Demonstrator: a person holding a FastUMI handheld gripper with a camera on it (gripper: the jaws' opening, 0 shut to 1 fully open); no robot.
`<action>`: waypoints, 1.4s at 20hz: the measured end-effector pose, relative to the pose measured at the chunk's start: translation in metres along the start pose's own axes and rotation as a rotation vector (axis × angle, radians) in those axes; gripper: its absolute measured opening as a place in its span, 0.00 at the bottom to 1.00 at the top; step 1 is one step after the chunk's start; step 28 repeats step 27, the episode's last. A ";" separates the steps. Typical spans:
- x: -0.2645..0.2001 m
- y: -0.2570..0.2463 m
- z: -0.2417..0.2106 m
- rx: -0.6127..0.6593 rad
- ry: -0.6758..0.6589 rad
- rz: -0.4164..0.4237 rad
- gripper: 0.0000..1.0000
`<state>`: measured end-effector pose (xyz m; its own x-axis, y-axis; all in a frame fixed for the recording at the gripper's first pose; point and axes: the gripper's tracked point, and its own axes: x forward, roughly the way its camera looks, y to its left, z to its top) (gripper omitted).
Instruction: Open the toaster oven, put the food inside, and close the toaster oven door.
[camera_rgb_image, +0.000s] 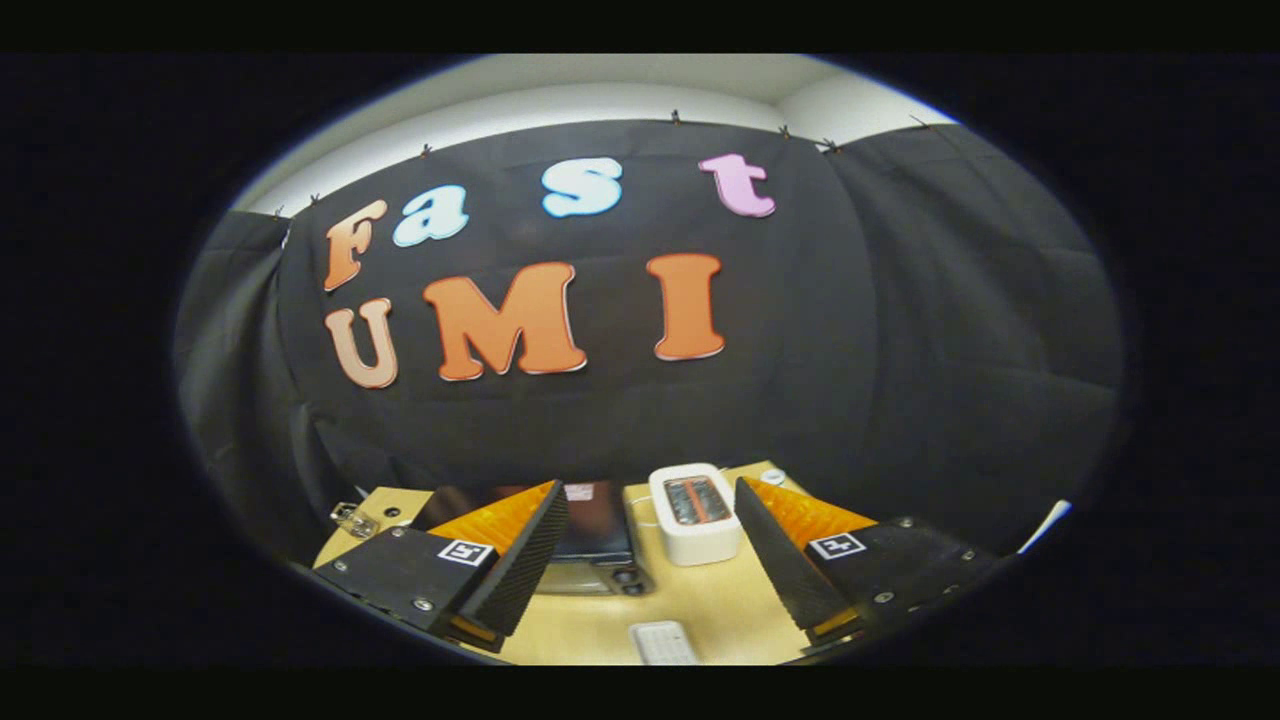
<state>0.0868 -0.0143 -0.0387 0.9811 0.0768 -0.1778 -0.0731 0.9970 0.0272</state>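
Across the lower frame, the bench carries the dark toaster oven at lower centre (door state unclear). Your hand-held gripper hovers above it, spread wide and empty; any door step needs you lower and closer.

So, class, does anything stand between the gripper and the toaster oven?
Only a small white flat item lying between the open jaws of the gripper, short of the toaster oven. The white toaster stands beside the oven, not before it.
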 end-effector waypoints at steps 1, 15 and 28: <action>-0.006 -0.009 0.013 -0.012 -0.024 -0.005 0.99; -0.051 -0.101 0.051 -0.072 -0.121 0.020 0.99; -0.052 -0.124 0.050 -0.003 -0.152 0.031 0.99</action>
